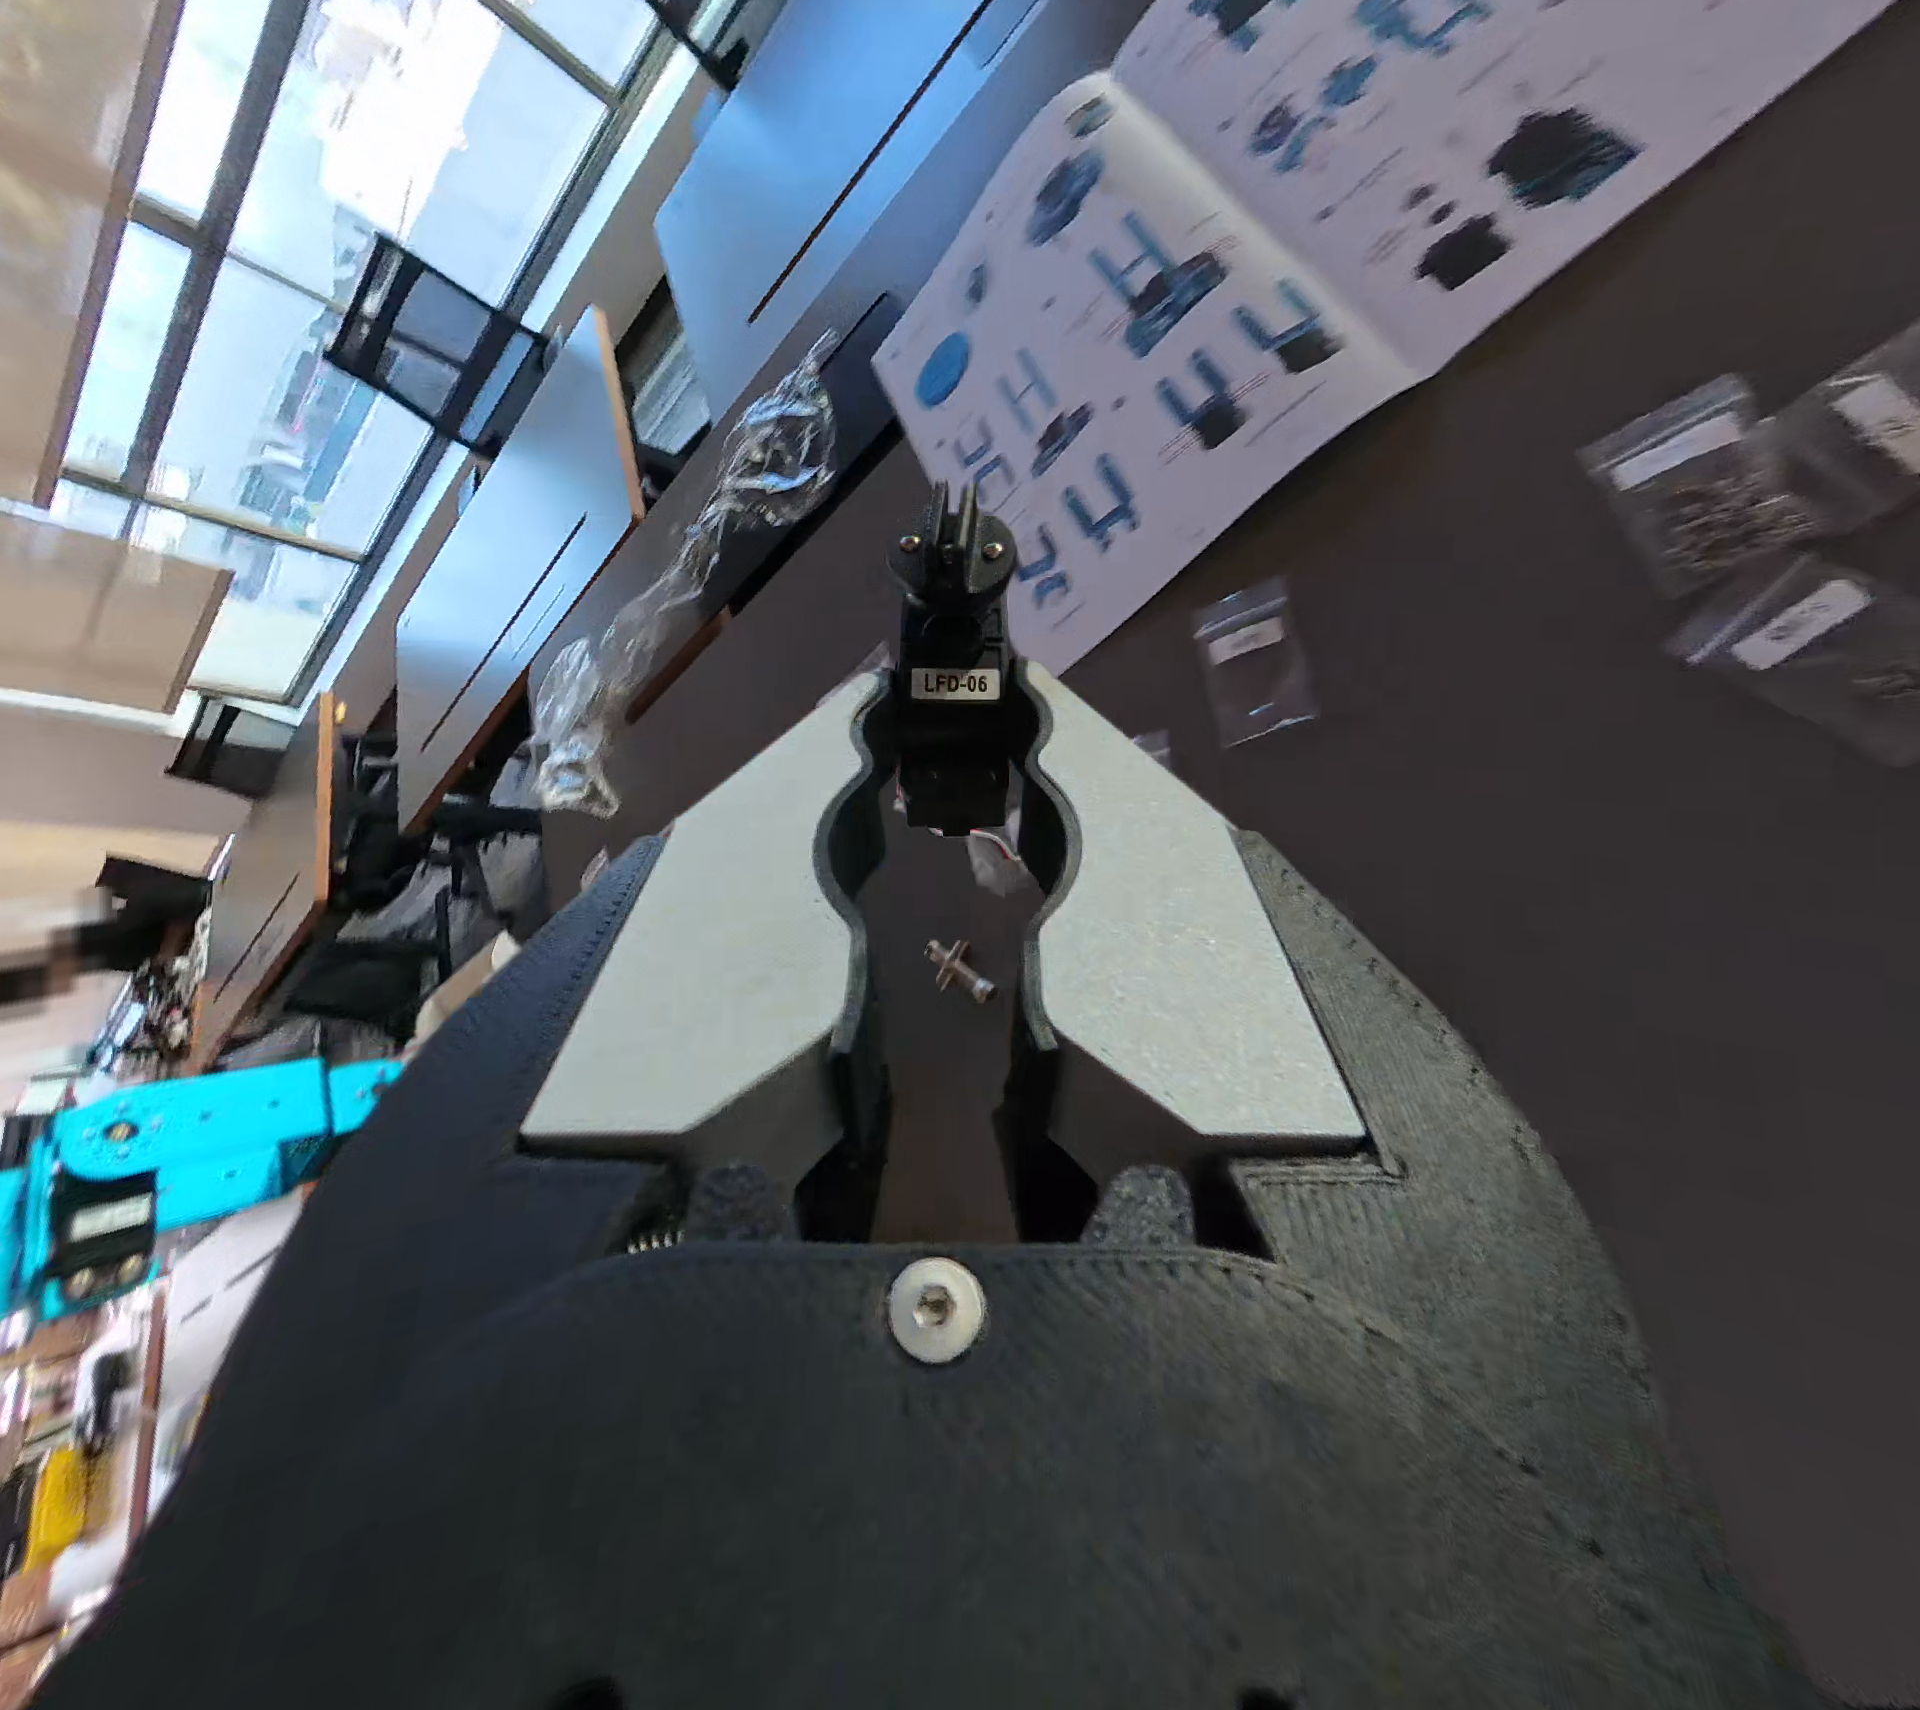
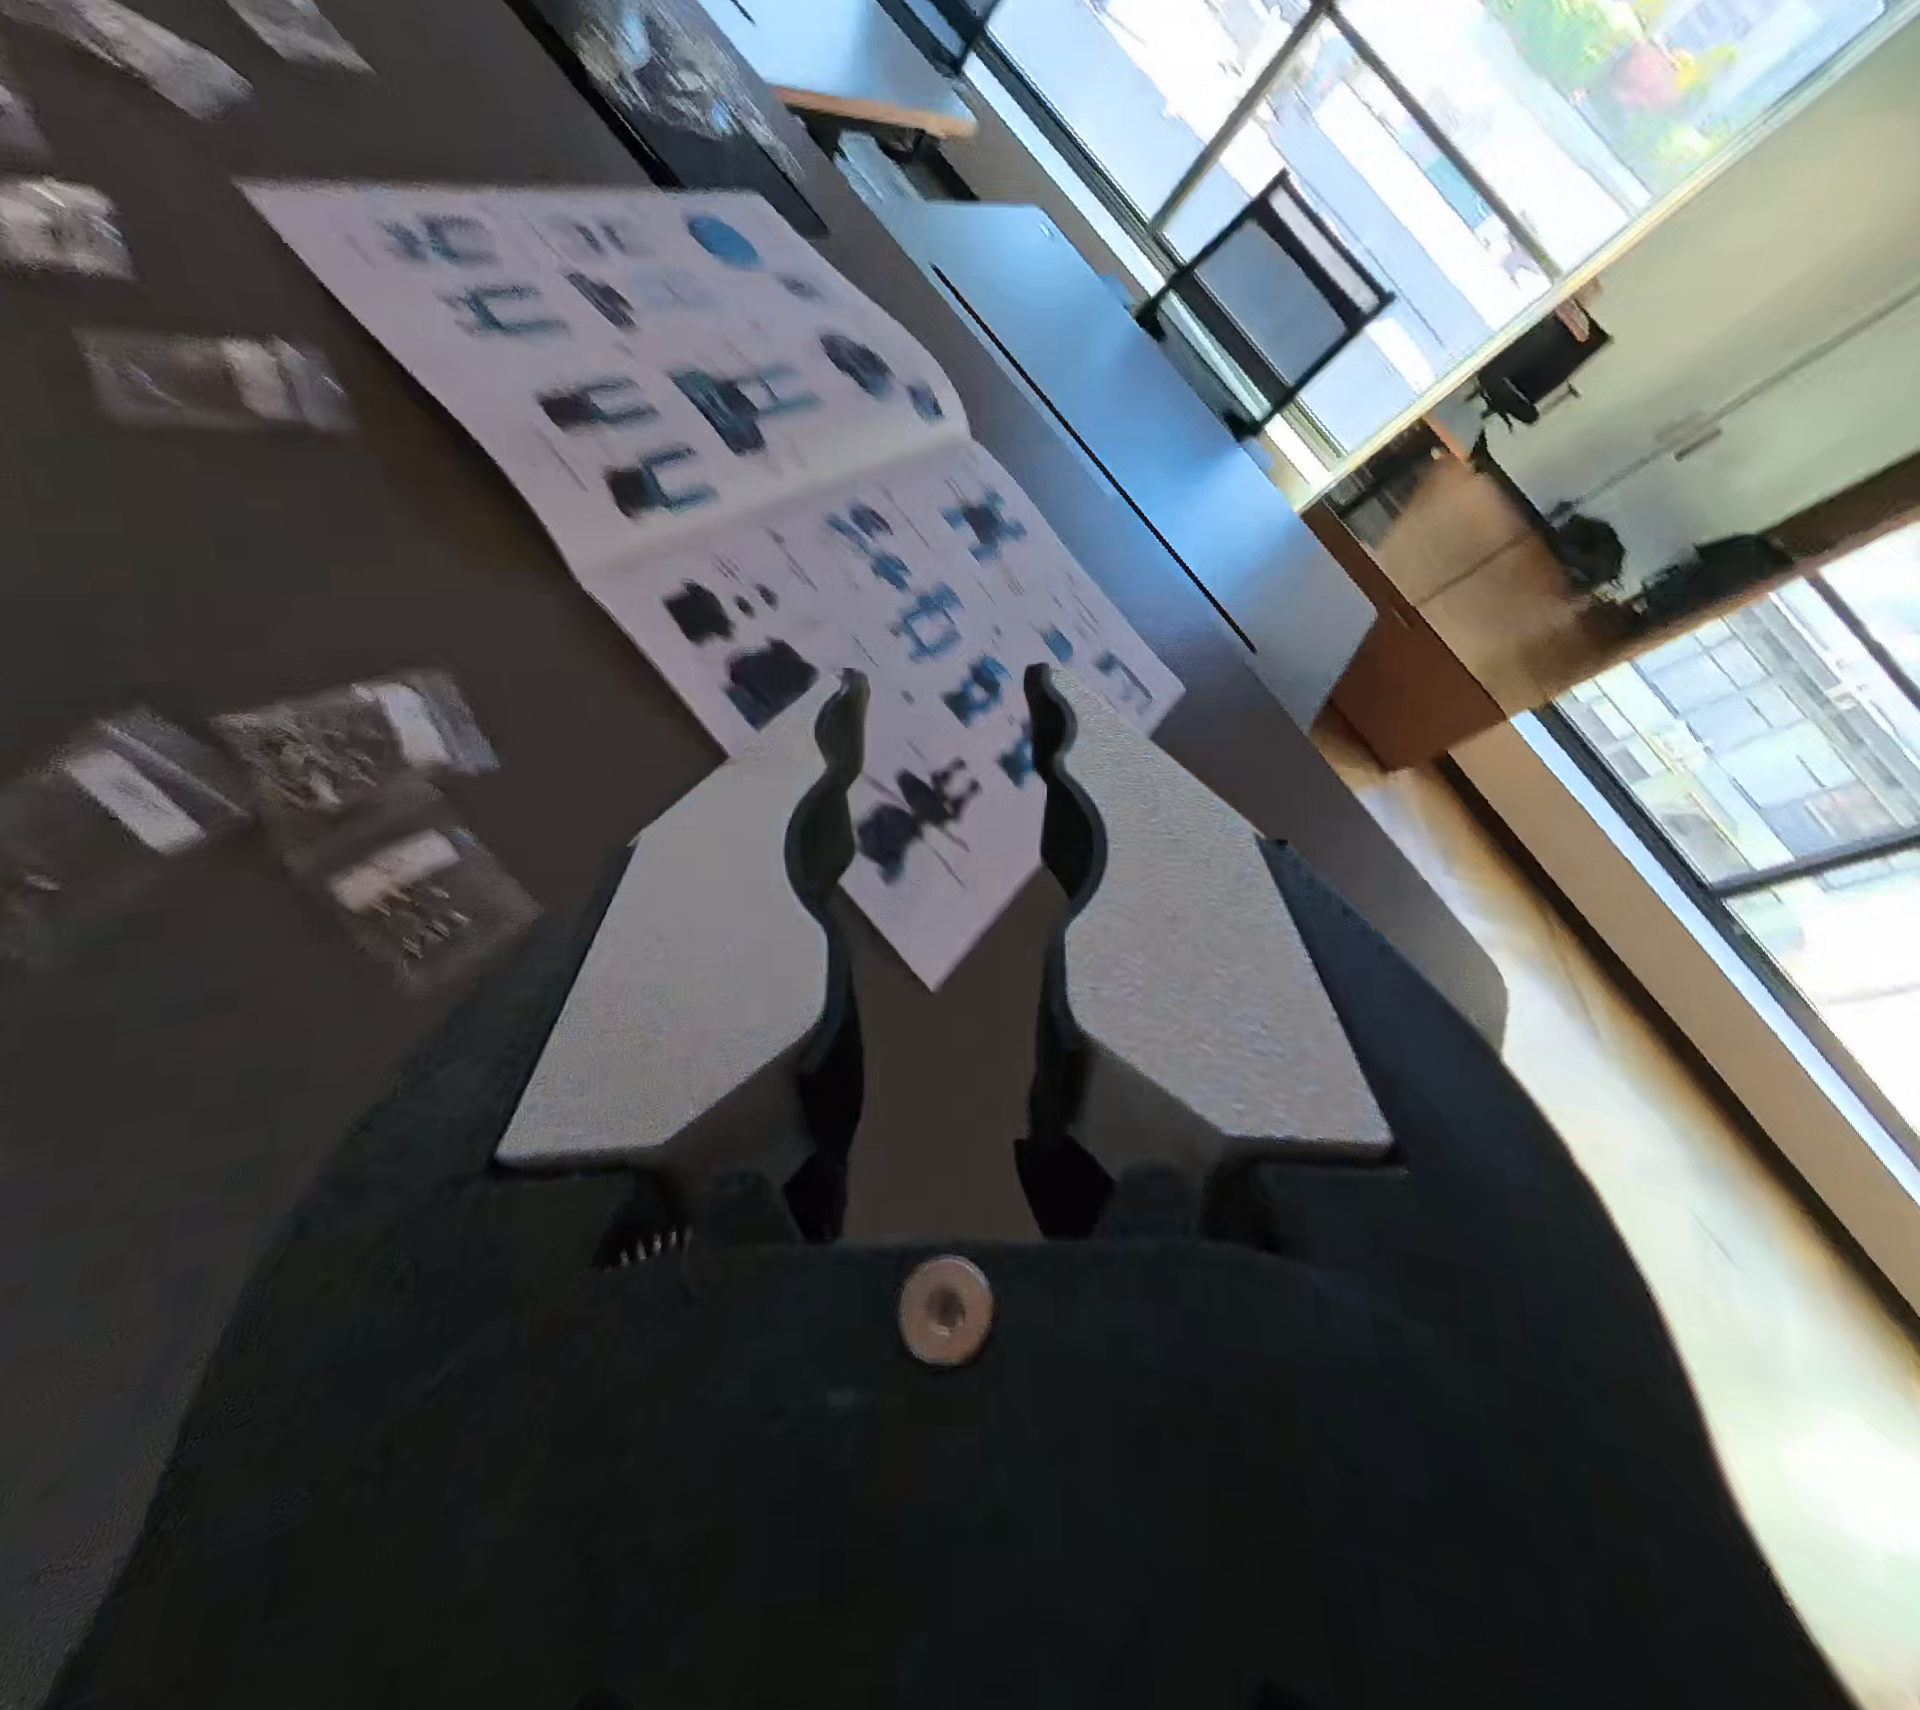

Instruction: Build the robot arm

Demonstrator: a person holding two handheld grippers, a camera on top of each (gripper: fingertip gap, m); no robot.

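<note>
My left gripper (image 1: 951,710) is shut on a small black servo motor (image 1: 948,673) with a white label, held upright above the dark table (image 1: 1507,985); a round black horn with small screws tops it. A small metal bolt (image 1: 961,967) lies on the table below, between the fingers. My right gripper (image 2: 943,696) is open and empty, held above the near corner of an open white instruction booklet (image 2: 790,507) with blue and black diagrams. The booklet also shows in the left wrist view (image 1: 1403,154), beyond the servo.
Several small clear parts bags (image 1: 1756,538) lie right of the servo and left of the booklet in the right wrist view (image 2: 343,787). Crumpled clear plastic wrap (image 1: 727,517) lies at the table's far side. A turquoise bracket assembly (image 1: 177,1151) sits at the left. Windows and desks stand behind. The gap from one gripper's tips to the other's is roughly 25 centimetres. From my left tips it is roughly 30 centimetres to the turquoise bracket assembly (image 1: 177,1151); from my right, 55 centimetres.
</note>
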